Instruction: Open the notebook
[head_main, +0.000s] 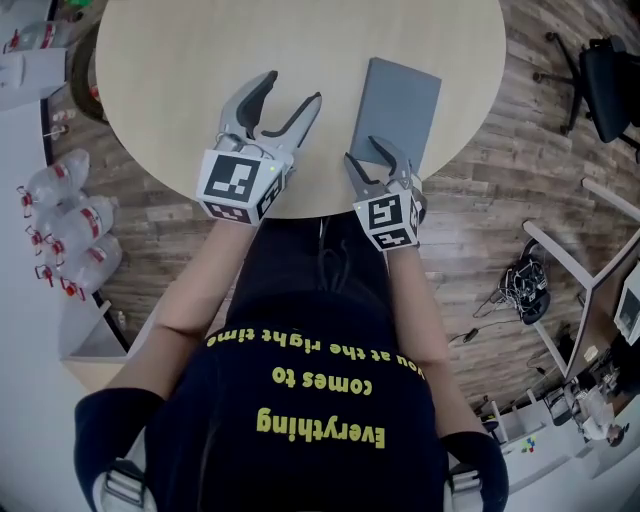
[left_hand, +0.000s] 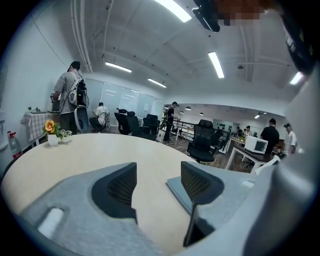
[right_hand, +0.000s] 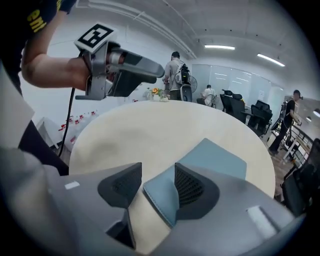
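Note:
A closed grey-blue notebook (head_main: 398, 110) lies flat on the round beige table (head_main: 180, 60), near its front right edge. My right gripper (head_main: 367, 152) hangs over the notebook's near left corner. In the right gripper view its jaws (right_hand: 157, 185) stand apart, with that corner of the notebook (right_hand: 215, 160) below and between them; the pads do not press on it. My left gripper (head_main: 292, 90) is open over bare table to the notebook's left, nothing between its fingers. In the left gripper view the notebook (left_hand: 177, 192) shows beyond the right finger.
The table's curved front edge runs just under both hands. Several water bottles (head_main: 70, 225) lie on the floor at the left. An office chair (head_main: 610, 80) stands at the far right. A small flower pot (left_hand: 51, 132) sits at the table's far side; people and chairs stand beyond.

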